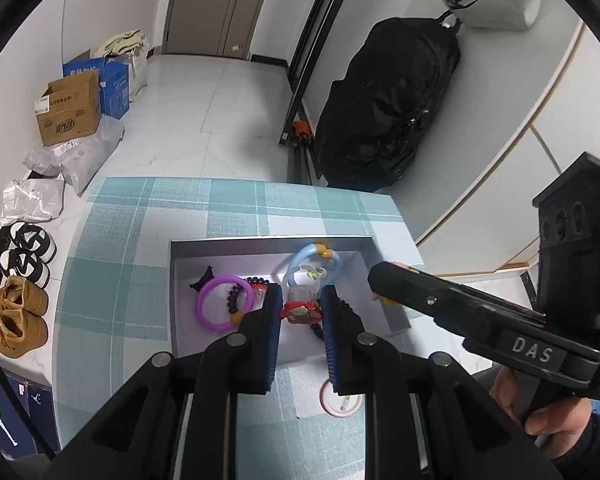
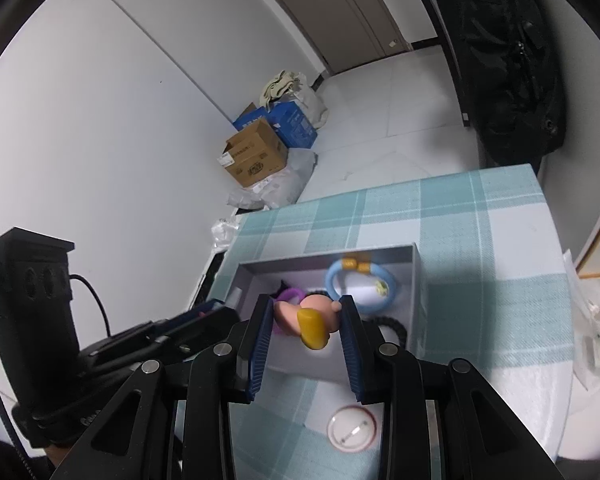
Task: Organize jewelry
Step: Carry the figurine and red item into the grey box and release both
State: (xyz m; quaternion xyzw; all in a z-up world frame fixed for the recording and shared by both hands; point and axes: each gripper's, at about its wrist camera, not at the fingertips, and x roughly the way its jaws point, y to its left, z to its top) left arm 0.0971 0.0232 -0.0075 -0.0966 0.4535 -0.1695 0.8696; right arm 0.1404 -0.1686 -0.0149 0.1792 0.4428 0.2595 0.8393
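**A:** What crowds the grey box (image 1: 396, 312) on the checked worktop (image 1: 112, 240)?

**B:** Inside it lie a purple bangle (image 1: 224, 305), a dark beaded bracelet (image 1: 233, 300) crossing that bangle, a light blue ring with yellow beads (image 1: 314, 262) near the far wall, and a red and white charm piece (image 1: 300, 308). A round white pin badge (image 2: 351, 426) lies outside on the cloth, just in front of the box's near wall. On the floor beyond are cardboard cartons (image 1: 70, 108), shoes (image 1: 18, 316) and a black bag (image 1: 384, 108).

**A:** And the grippers?

**B:** The left gripper (image 1: 300, 312) hangs over the box, jaws partly apart with the red charm piece showing in the gap; I cannot tell if the pads touch it. The right gripper (image 2: 306, 324) comes in over the box's right wall, its jaws closed part-way on a pink figure with a mustard-yellow piece (image 2: 314, 322).

**A:** How does that figure lie?

**B:** It sits crosswise between the pads, above the box's near half. The yellow part's long axis runs down toward the right wrist camera, tilted a little to the right.
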